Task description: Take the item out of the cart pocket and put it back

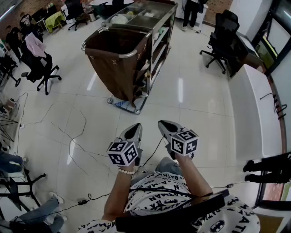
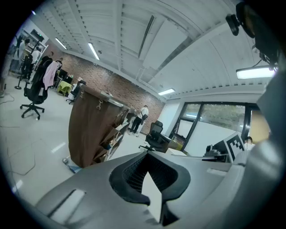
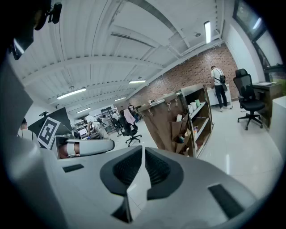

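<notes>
A service cart (image 1: 160,32) with a large brown bag (image 1: 113,59) stands on the tiled floor well ahead of me. Brown side pockets (image 3: 181,129) hang on its shelf side, and a pale item (image 3: 178,118) pokes out of one. Both grippers are held low near the person's body, far short of the cart and pointing toward it. My left gripper (image 1: 135,128) (image 2: 146,155) is shut with its tips touching and nothing between them. The right gripper (image 1: 164,124) (image 3: 143,150) is also shut and holds nothing.
Black cables (image 1: 72,136) trail across the floor at the left. Office chairs (image 1: 38,68) (image 1: 223,41) stand left and right of the cart. A white counter (image 1: 254,104) runs along the right. People stand at the far wall (image 1: 193,11).
</notes>
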A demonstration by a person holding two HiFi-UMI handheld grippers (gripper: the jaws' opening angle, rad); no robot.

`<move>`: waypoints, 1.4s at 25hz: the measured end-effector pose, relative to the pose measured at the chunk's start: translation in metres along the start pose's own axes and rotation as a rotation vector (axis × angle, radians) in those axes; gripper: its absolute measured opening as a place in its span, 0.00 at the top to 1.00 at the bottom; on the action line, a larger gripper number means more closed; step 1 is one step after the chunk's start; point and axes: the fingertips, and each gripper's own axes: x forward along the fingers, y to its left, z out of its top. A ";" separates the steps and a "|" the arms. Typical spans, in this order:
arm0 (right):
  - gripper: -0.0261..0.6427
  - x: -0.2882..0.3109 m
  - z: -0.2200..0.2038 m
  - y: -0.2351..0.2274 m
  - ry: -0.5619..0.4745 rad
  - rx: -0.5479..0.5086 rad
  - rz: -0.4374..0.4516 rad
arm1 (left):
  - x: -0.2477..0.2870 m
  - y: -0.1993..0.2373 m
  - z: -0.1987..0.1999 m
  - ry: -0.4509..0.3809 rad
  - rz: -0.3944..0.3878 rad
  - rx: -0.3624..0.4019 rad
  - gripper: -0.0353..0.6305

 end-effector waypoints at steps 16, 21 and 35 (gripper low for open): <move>0.65 0.087 0.023 -0.091 0.018 -0.022 -0.050 | 0.070 0.049 0.010 0.044 0.050 -0.016 0.94; 0.62 0.154 0.035 -0.138 0.076 -0.075 -0.034 | 0.123 0.077 0.013 0.069 0.086 -0.017 0.94; 0.62 0.336 -0.009 -0.258 0.357 -0.240 0.019 | 0.252 0.156 -0.010 0.176 0.234 -0.123 0.94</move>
